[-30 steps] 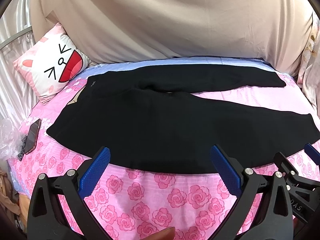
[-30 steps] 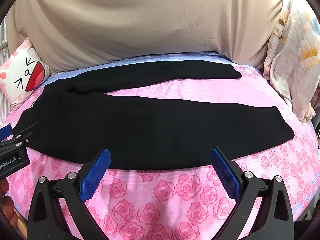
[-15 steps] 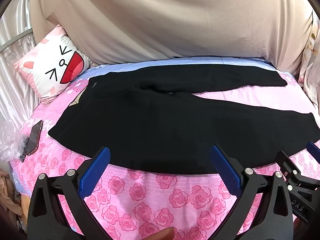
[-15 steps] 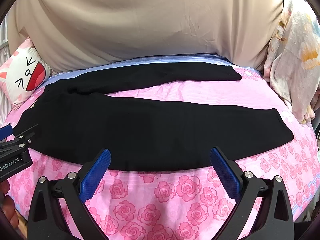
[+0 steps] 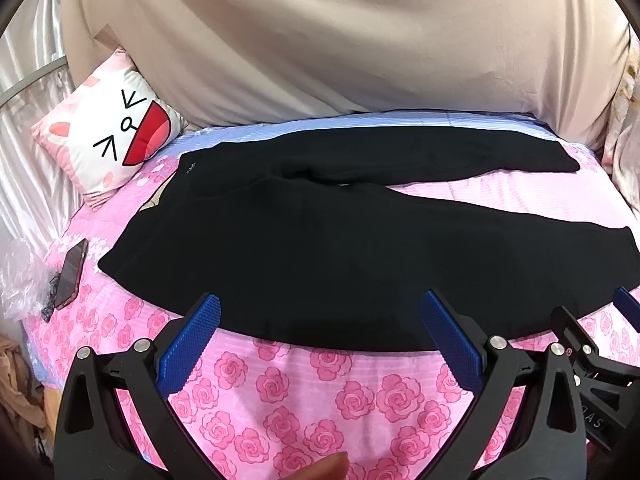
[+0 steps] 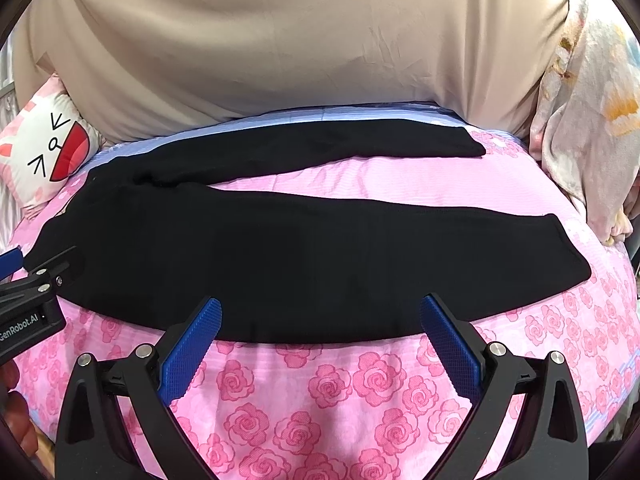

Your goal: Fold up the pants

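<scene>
Black pants [image 5: 320,248] lie spread flat on a pink rose-print bed [image 5: 304,392], waistband to the left, both legs running right in a V; they also show in the right wrist view [image 6: 248,256]. My left gripper [image 5: 320,320] is open and empty, hovering over the near edge of the near leg. My right gripper [image 6: 320,320] is open and empty, over the same near edge further right. Each gripper shows at the edge of the other's view: the right one [image 5: 600,352] and the left one [image 6: 28,304].
A cat-face pillow [image 5: 108,144] leans at the back left. A phone [image 5: 72,268] and a clear plastic bag [image 5: 16,280] lie at the bed's left edge. Beige fabric [image 6: 300,48] covers the back wall. A floral quilt [image 6: 584,120] is piled at the right.
Both grippers have drifted slightly; the pants sit a little higher and further right in the left view. Jaws stay open and the pants have not moved.
</scene>
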Available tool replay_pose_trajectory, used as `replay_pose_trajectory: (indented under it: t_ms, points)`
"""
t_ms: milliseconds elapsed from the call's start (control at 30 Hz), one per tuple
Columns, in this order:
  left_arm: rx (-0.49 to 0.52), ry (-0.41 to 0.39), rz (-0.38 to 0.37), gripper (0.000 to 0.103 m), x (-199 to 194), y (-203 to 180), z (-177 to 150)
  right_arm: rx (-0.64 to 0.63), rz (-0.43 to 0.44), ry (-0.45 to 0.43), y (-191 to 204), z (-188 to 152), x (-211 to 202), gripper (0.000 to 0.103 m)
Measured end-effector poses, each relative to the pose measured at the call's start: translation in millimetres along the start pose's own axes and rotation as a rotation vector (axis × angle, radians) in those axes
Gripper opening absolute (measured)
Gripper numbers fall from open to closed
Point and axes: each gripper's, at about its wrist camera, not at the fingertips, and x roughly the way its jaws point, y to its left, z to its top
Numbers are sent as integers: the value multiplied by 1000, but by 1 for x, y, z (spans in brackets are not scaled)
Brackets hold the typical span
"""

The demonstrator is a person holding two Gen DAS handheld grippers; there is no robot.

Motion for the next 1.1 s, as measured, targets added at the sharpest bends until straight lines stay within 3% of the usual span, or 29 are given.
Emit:
replay_pose_trajectory:
  t_ms: [100, 200, 400, 533, 667, 767, 867, 967, 1100]
  points:
    - [35, -34, -31, 98, -4, -4, -1, 0, -1, 1, 0, 0, 1, 98]
    - [42, 8, -105, 98, 0, -4, -2, 1, -2, 0, 1, 2, 2, 98]
    - [21, -53, -116, 98, 4, -3, -1, -18, 17, -27, -2, 12, 4, 98]
    - [33, 1, -131, 98, 23, -2, 0, 18, 72, -44, -38, 41, 19, 98]
    - [71, 78, -100, 98, 46, -2, 1, 132, 80, -8, -117, 88, 68, 98]
    - [80, 97, -131, 98, 64, 4, 10, 160, 8, -14, -174, 126, 110, 98]
    - [0, 115, -215, 98, 84, 24, 26, 151, -95, 36, -215, 164, 161, 98]
    - [-106, 108, -262, 98, 108, 51, 48, 143, -95, 79, -241, 200, 210, 98]
    - [-236, 59, -192, 98, 140, 99, 87, 128, -97, 138, -254, 234, 270, 98]
